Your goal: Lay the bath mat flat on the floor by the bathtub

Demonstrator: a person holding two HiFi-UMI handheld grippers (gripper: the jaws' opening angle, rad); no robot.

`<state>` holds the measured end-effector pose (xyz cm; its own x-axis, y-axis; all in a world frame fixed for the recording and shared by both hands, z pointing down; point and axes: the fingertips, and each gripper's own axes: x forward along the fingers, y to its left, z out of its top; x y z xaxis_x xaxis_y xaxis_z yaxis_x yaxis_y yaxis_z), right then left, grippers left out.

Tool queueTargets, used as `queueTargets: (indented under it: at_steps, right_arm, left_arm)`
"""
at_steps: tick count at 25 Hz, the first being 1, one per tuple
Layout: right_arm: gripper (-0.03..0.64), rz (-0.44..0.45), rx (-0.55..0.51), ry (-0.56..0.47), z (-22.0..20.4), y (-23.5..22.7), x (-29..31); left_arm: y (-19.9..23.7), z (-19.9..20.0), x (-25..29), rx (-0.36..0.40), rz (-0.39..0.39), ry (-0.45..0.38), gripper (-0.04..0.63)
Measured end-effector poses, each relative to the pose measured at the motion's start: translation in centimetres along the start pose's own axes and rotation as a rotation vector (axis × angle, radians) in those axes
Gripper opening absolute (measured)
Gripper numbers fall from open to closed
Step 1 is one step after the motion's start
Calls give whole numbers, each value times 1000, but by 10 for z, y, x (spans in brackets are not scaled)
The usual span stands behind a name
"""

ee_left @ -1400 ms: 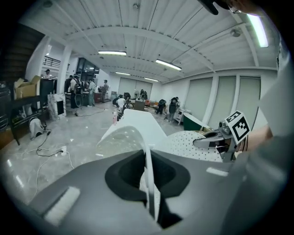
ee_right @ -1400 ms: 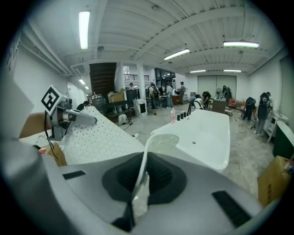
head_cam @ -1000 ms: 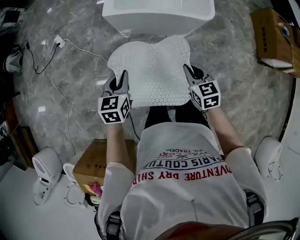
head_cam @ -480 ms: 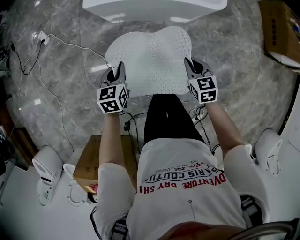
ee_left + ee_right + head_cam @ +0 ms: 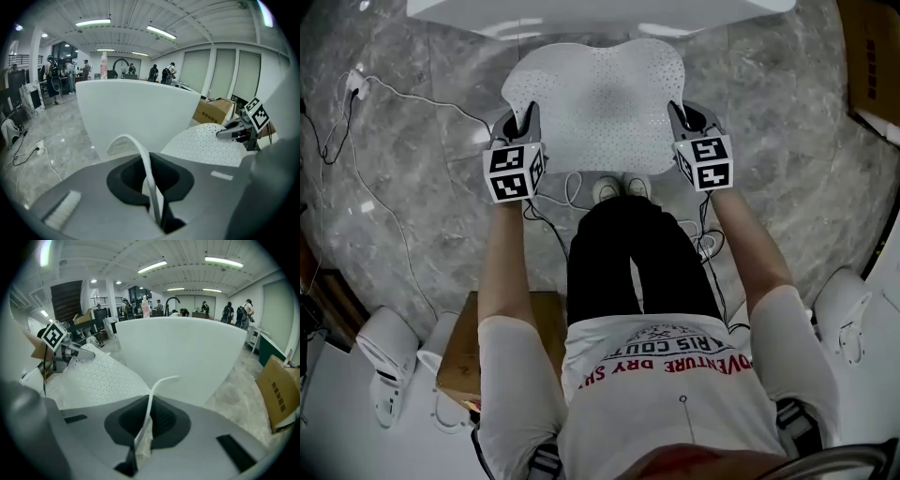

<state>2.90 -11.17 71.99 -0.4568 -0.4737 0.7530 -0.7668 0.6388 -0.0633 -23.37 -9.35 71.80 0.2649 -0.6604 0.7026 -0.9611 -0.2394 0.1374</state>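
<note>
At upper centre, just below the tub [image 5: 600, 11], mat [image 5: 595, 94] pinched at both side edges by left tongs [image 5: 525, 120] and right tongs [image 5: 677, 112], clamped tight; best lowered level onto the floor [image 5: 412, 187]; then released together.

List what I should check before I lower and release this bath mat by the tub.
1. The left gripper is shut on the bath mat, left side: ok.
2. The right gripper is shut on its right side: ok.
3. Mat spread open, no fold showing in the head view: ok.
4. Far edge close to the bathtub: ok.
5. Mat flat on the floor: cannot tell; both pinched edges curl up at the jaws.
6. Landing spot free of cable: not ok; a loop lies by the shoes, close to the mat's near edge.
</note>
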Motion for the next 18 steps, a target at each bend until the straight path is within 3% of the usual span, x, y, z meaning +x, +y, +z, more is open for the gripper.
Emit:
queueTargets:
  at_steps: [3,7,12,15,18]
  right_arm:
    - [12,-8,-21,-20,-25,-14,40]
    - [12,-33,-11,-61,-62,-32,92]
    - [12,-56,0,-55,-116,-51,157]
    - [12,-38,-4,4,-148,-56,192]
    - [12,-40,-15,133,-185,-62,216]
  left_arm:
    - [11,-23,43,5,1,-28,18]
    - [35,-52,93,82,2,-65,18]
    - [67,-97,154,115,9,-65,18]
    - [88,-139,191,84,42,13,18]
    - [108,-189,221,4,114,122,18]
